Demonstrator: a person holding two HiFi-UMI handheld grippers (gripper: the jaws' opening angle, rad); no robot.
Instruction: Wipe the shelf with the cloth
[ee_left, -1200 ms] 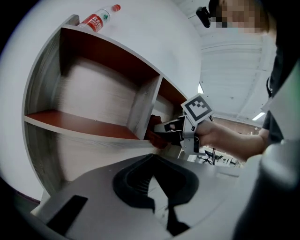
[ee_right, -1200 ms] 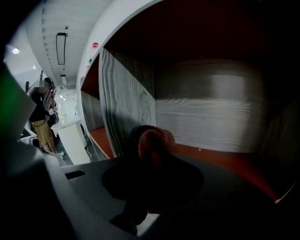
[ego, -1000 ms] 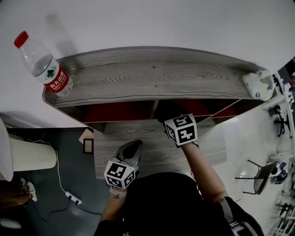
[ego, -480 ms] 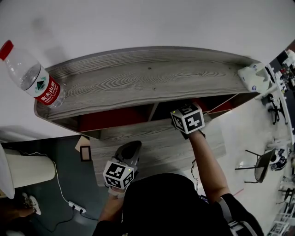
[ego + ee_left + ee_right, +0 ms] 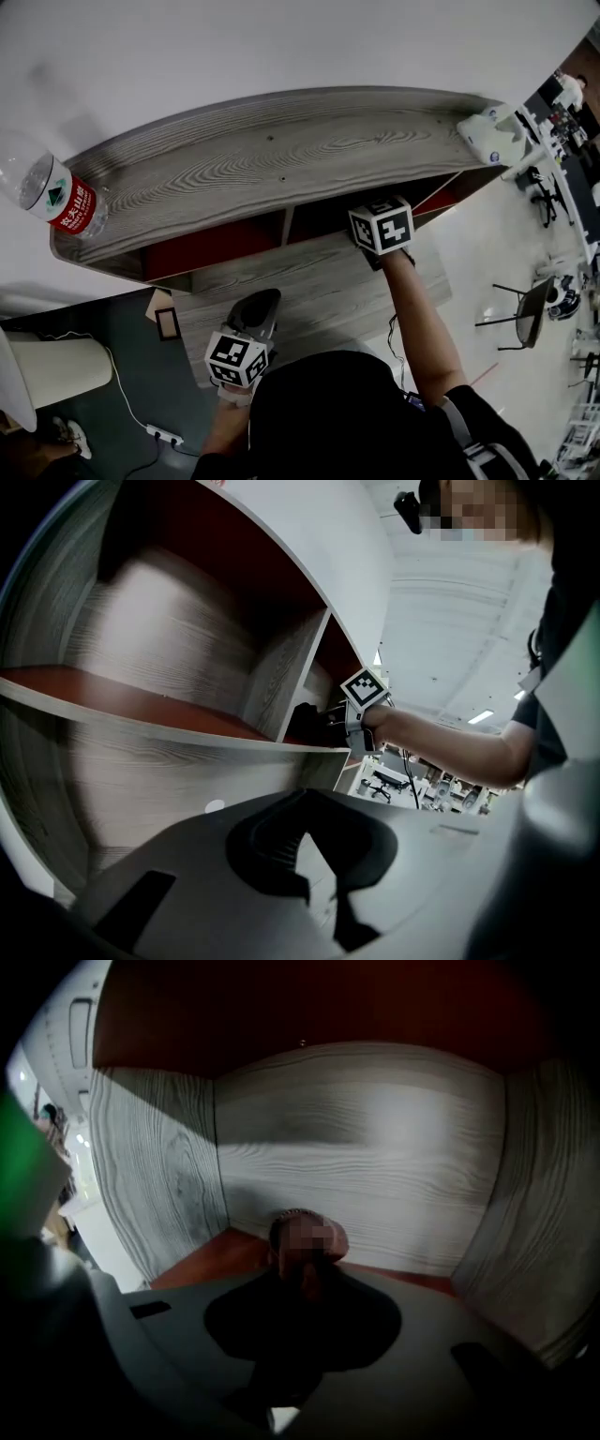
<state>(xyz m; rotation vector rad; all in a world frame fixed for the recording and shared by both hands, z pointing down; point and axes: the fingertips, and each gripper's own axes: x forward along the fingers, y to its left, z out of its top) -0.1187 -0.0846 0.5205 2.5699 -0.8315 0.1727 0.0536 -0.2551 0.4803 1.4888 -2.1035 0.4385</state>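
Two grippers are showing up in the head view. The left gripper (image 5: 261,307) is hanging low, close to the person's body, over the lower grey board (image 5: 319,281). The right gripper (image 5: 381,231) is reaching in under the top board of the shelf (image 5: 281,159), with its front end going out of sight beneath that board. A water bottle (image 5: 54,195) with a red label is standing at the left end of the top board and a white object (image 5: 487,139) is sitting at the right end, so they're well apart. Over in the left gripper view, the left tongs are looking clenched with nothing in them, aiming toward the front edge of a shelf board. Off to the right there, the right gripper's marker cube (image 5: 364,688) is sticking out of a compartment, with a dark lump that looks like the cloth (image 5: 302,720) just ahead of it. In the right gripper view the tongs are squeezing the cloth, a dark reddish-brown wad partly under a blur patch. That's all inside a compartment with a red-brown floor (image 5: 202,1262) and grey wood walls. The wad is sitting low by the back panel (image 5: 375,1166), nearer the left wall, though I'm not managing to tell whether it's actually touching the floor.
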